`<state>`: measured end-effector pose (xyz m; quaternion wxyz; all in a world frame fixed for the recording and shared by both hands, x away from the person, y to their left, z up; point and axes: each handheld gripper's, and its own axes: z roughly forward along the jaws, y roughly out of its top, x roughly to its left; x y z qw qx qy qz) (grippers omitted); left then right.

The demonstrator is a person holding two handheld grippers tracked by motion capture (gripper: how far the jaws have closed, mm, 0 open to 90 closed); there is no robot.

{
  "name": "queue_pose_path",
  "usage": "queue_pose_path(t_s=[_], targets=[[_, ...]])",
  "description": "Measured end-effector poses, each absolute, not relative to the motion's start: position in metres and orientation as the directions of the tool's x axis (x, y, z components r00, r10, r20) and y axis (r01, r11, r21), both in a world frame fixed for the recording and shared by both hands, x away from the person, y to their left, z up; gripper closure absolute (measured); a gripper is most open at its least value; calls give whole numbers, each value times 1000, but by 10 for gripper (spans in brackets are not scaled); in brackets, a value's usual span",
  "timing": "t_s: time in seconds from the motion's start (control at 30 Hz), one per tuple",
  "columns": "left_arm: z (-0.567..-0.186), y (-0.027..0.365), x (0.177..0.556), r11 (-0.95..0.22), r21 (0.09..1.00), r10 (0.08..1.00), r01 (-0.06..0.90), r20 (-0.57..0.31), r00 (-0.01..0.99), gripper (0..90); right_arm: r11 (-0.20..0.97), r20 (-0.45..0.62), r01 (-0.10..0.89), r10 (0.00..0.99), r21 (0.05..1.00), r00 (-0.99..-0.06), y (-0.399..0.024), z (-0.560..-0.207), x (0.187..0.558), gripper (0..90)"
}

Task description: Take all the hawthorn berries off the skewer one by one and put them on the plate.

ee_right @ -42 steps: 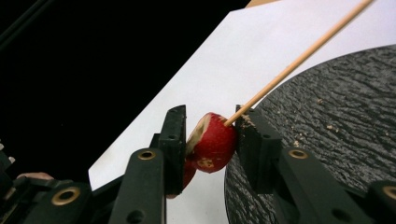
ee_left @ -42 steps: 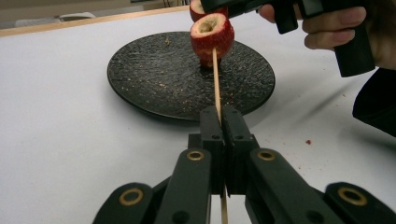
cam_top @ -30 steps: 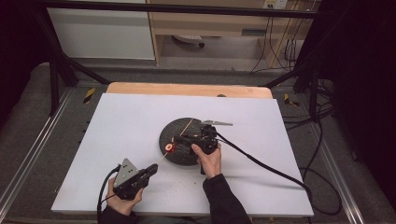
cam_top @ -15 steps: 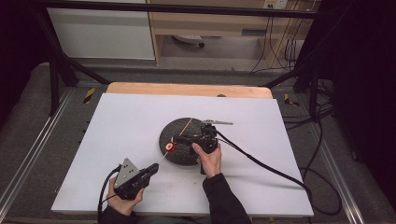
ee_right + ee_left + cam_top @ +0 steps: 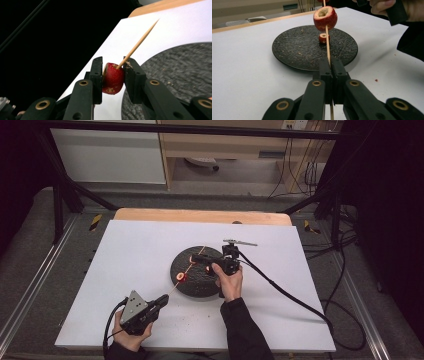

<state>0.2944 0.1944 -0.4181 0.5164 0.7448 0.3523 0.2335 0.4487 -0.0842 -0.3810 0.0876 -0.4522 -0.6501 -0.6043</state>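
In the high view, the left claw (image 5: 161, 301) is sitting at the lower left of the frame, over the white counter (image 5: 130, 255), and it is clamping the near end of a thin wooden skewer (image 5: 187, 268). The left gripper view is showing its jaws pressed together on the skewer (image 5: 327, 47), which is running up the middle of that frame away from the claw. A red fruit slice with a hollow centre (image 5: 325, 18) is sitting threaded on the stick near the top centre of that view, hanging above the black plate (image 5: 294, 50). A smaller red piece (image 5: 323, 38) is lying on the plate just below and behind it.

The right claw (image 5: 199, 260) is hovering over the plate (image 5: 200, 285) at the centre of the high view, held by the right hand (image 5: 229, 281). Its jaws have just been closing, and the right gripper view is showing them clamping a second red fruit piece (image 5: 113, 78) at the middle of that frame, pads pressing both sides. The skewer's pointed end (image 5: 140, 41) is sticking out of this piece toward the upper right, over the counter beyond the plate's rim.
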Motion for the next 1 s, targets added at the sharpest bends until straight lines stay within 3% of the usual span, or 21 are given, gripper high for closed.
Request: queue_pose_path(t_s=[0.4, 1.0], targets=[[-417, 196, 293, -218, 936, 766, 277, -12, 643, 885, -180, 653, 675, 514, 716, -556, -98, -369, 465, 716], [-419, 203, 293, -205, 934, 772, 293, -30, 635, 884, -190, 525, 568, 679, 801, -513, -133, -350, 481, 721]])
